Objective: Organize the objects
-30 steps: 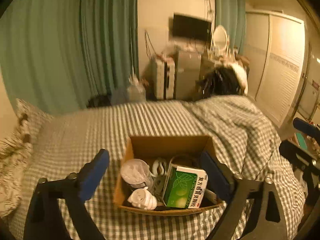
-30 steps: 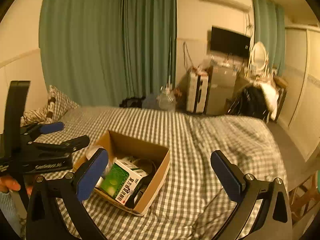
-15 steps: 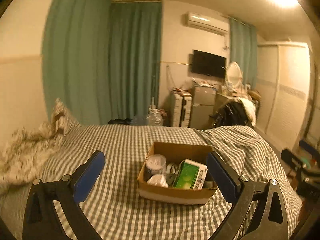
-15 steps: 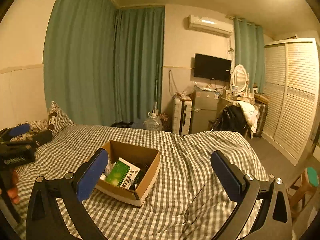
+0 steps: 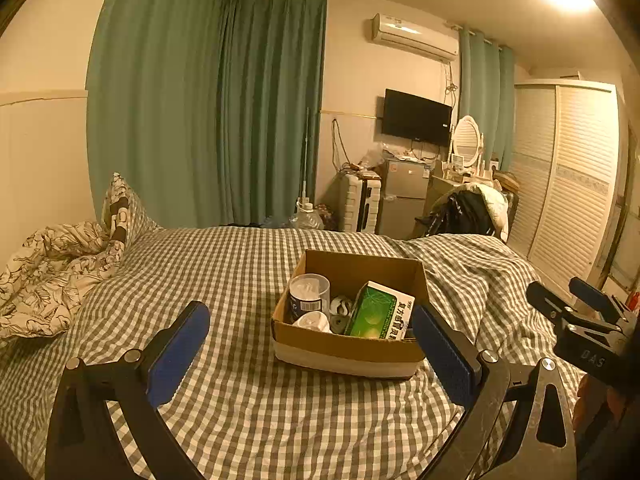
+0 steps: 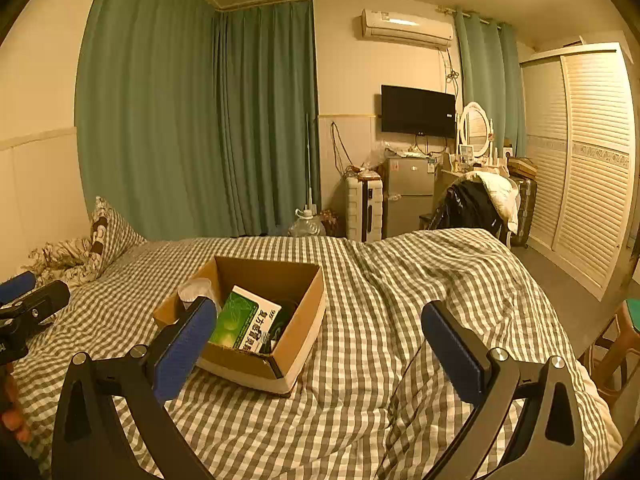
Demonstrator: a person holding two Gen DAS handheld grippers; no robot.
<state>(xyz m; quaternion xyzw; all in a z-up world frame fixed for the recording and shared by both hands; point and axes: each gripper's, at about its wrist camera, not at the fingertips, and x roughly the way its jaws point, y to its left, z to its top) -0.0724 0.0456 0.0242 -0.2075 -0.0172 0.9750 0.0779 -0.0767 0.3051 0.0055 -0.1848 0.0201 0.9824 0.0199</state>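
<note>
An open cardboard box (image 5: 348, 350) (image 6: 308, 320) sits on the checked bed cover. Inside it lie a green and white carton (image 5: 378, 312) (image 6: 244, 322), a clear round tub (image 5: 309, 294), a white bulb-like item (image 5: 310, 322) and small dark bits. My left gripper (image 5: 310, 350) is open and empty, held back from the box's near side. My right gripper (image 6: 316, 344) is also open and empty, hovering to the right of the box. Each gripper shows at the edge of the other's view.
The bed (image 5: 220, 272) has a crumpled floral quilt and a pillow (image 5: 60, 264) at the left. Beyond it stand green curtains, a small fridge (image 5: 404, 196), a chair with clothes (image 5: 468, 208) and a louvred wardrobe (image 5: 572, 200). A stool (image 6: 616, 340) stands by the bed's right side.
Both grippers have pulled back and up from the box, which now looks smaller and farther off. Both stay open and empty.
</note>
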